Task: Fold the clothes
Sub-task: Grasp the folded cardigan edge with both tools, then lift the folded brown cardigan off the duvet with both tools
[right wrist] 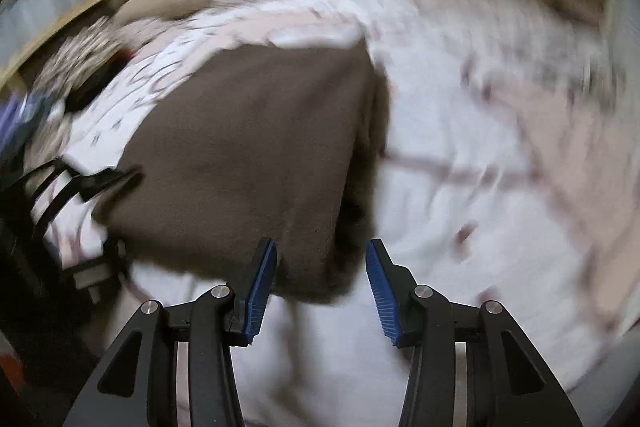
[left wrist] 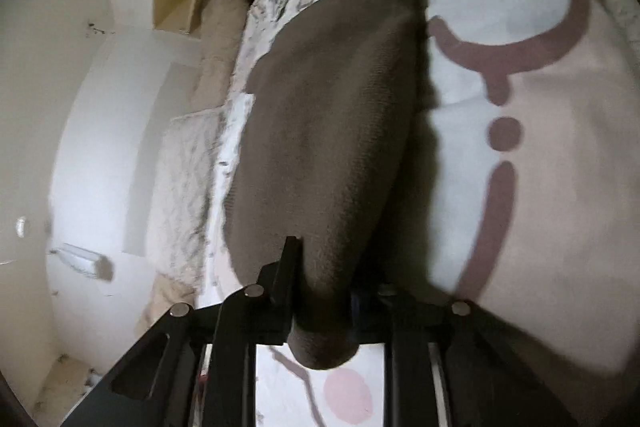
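Brown cloth (left wrist: 328, 131): spread on the patterned bedsheet (left wrist: 560, 167); near corner pinched in the left gripper (left wrist: 320, 291); right gripper (right wrist: 320, 287): jaws apart over the cloth's edge, pressing on nothing.

bed (right wrist: 460, 131): white-pink patterned cover | on it: brown garment (right wrist: 248, 131)

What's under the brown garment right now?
The brown garment lies on a white and pink patterned bedsheet, which shows all around it. Whatever sits directly beneath the cloth is covered. The left tongs pinch its near edge.
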`<state>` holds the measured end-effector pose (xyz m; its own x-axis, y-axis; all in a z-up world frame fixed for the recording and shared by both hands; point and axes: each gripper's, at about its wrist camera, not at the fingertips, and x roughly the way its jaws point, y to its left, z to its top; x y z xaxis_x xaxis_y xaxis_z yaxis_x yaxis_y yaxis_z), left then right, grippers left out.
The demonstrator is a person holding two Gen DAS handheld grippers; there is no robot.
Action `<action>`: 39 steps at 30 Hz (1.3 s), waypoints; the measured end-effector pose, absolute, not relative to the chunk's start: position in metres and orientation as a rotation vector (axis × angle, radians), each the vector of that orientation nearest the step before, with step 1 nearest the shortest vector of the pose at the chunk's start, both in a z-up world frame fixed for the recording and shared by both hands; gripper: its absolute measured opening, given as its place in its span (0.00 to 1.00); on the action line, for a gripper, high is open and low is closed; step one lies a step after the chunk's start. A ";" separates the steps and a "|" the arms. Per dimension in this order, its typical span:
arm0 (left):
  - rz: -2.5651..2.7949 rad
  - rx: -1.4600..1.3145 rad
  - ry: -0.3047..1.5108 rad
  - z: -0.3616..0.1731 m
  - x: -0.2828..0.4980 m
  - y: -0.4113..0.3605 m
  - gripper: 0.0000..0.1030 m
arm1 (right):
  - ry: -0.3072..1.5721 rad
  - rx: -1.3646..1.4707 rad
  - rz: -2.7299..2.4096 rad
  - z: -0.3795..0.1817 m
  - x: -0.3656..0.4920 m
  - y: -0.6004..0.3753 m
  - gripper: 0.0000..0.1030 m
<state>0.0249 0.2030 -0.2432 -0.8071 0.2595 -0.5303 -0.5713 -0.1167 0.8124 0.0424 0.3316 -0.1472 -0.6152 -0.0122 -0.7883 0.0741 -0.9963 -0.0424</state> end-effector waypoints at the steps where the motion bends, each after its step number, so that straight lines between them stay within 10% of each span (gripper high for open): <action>1: 1.980 -0.396 1.553 -0.237 0.021 0.203 0.18 | 0.303 1.303 -2.799 -0.141 0.050 0.324 0.45; 9: 2.010 -0.871 0.911 -0.184 -0.031 0.197 0.16 | 1.482 0.859 -2.452 -0.190 0.090 0.241 0.45; 22: 1.950 -1.041 0.555 -0.175 -0.052 0.184 0.15 | 1.943 0.651 -2.307 -0.235 0.034 0.233 0.44; 33: 2.013 -0.342 1.498 -0.239 0.046 0.207 0.36 | 2.084 0.524 -2.201 -0.248 0.032 0.268 0.44; 39: 2.077 -0.281 1.597 -0.249 0.044 0.214 0.46 | 2.085 0.381 -2.219 -0.247 0.040 0.271 0.44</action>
